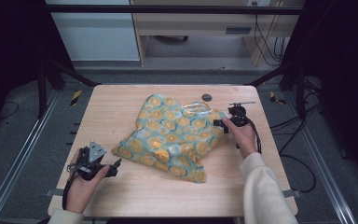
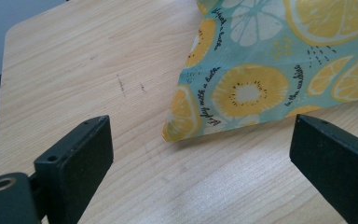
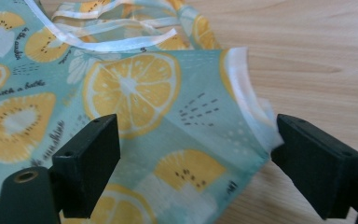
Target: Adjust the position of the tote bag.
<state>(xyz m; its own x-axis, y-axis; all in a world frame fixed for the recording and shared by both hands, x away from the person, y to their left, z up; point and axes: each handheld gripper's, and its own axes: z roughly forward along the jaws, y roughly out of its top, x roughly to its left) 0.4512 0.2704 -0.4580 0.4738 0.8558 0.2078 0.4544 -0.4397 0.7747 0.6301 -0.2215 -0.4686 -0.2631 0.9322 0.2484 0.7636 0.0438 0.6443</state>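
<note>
Wooden worktop (image 1: 121,191), crumpled teal lemon-print fabric bag (image 1: 172,135), white ribbon handles (image 3: 107,42) cut off.
Left tool (image 2: 200,154) wide, empty; right tool (image 3: 196,163) wide, straddling bag's white-trimmed corner.

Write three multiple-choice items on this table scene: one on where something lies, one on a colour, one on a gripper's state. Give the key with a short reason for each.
1. Where does the small dark round disc lie?
A. On the table just beyond the cloth's far edge
B. On top of the cloth
C. Beside the left gripper

2. What is the ground colour of the fruit-print cloth?
A. Red
B. Teal
C. Black

3. How does the right gripper stand?
A. Shut on the cloth
B. Open, at the cloth's white-trimmed edge
C. Shut on a ribbon

Key: 1 A, the high view shows it on bare wood past the cloth. 2 B, teal with yellow citrus slices. 3 B, its jaws stand wide apart.
</note>
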